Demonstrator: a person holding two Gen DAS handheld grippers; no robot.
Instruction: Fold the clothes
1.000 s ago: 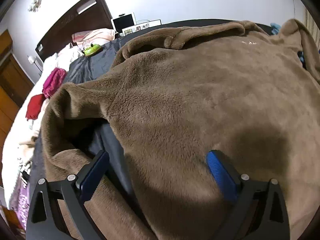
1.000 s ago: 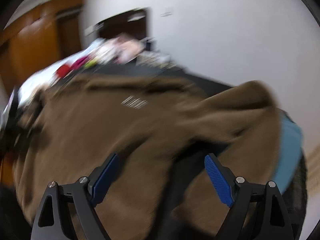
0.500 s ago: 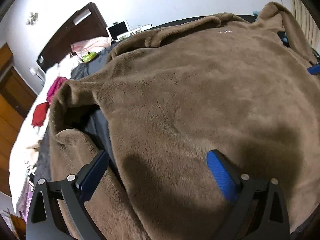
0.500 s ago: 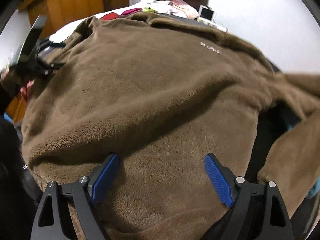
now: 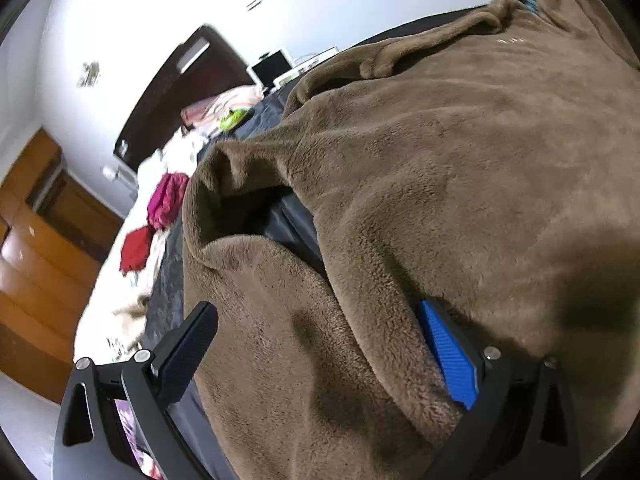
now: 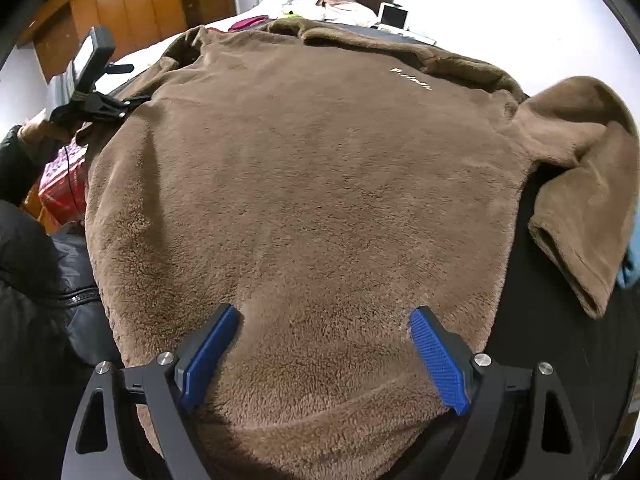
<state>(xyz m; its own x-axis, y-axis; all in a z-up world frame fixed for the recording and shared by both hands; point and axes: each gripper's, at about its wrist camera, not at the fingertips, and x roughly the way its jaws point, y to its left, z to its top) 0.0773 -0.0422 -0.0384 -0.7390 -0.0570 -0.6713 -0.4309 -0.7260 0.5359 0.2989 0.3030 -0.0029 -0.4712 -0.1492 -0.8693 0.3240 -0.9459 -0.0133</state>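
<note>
Tongs' (image 6: 322,354) tips sunk in fleece (image 6: 320,160)

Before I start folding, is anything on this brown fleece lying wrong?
Yes. The brown fleece lies mostly flat, but its right sleeve is doubled back toward the hem, and the left sleeve is bunched into a hollow fold over the dark sheet.
</note>
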